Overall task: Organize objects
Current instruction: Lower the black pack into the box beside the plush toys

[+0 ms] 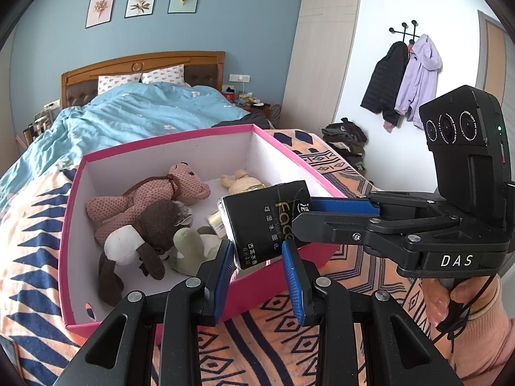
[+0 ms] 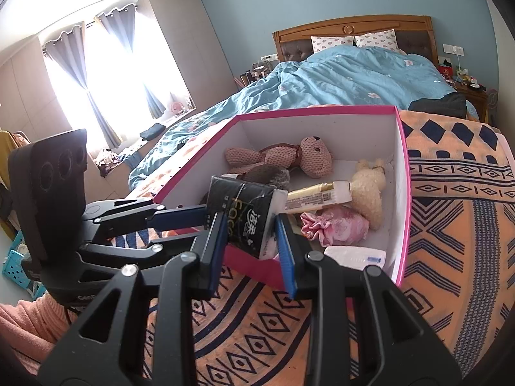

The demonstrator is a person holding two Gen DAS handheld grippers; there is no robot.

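Both grippers, left point(image 1: 257, 257) and right point(image 2: 249, 234), are clamping one black "Face" tissue pack point(image 1: 267, 222) mid-frame over one pink box point(image 1: 74, 206) holding three plush toys point(image 1: 148, 199).

Both grippers, left point(image 1: 257, 257) and right point(image 1: 301, 210), clamped 1 black tissue pack point(image 1: 267, 222) above the pink box point(image 1: 199, 135), where 1 teddy point(image 1: 151, 199) and 1 plush dog point(image 1: 141, 238) lay
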